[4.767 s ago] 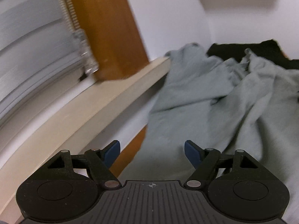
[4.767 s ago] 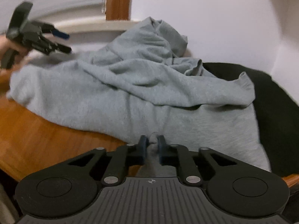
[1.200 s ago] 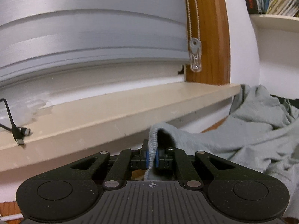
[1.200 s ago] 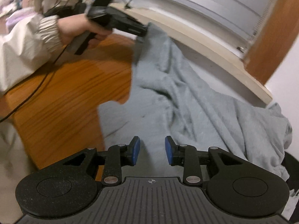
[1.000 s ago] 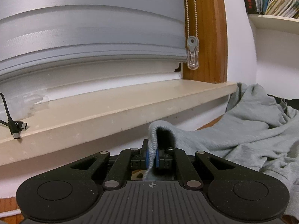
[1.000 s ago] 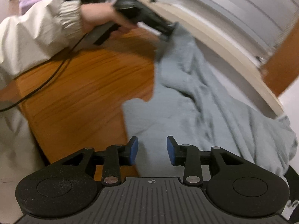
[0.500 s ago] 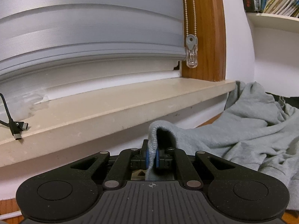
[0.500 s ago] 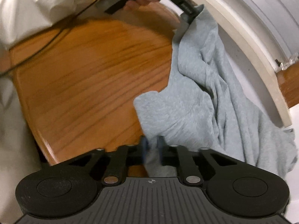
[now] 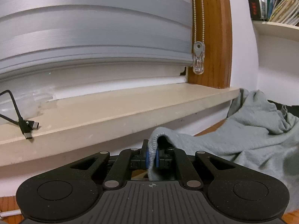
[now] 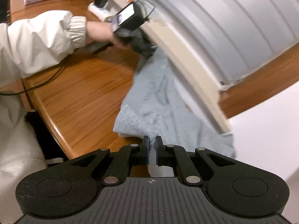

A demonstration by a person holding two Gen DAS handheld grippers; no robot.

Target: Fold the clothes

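Grey garment [image 10: 158, 100] lies stretched along the window sill [image 9: 119, 110] on the wooden table [image 10: 84, 93], its ribbed edge pinched tight in both the left gripper [image 9: 151, 158] and right gripper [image 10: 152, 150], with loose USB cables [image 9: 26, 127] on the sill.

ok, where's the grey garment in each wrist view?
Left wrist: grey garment fills the lower right, its ribbed edge pinched in the left claw.
Right wrist: centre, running from the right claw up to the left claw.
Shared landmark: the beige window sill.
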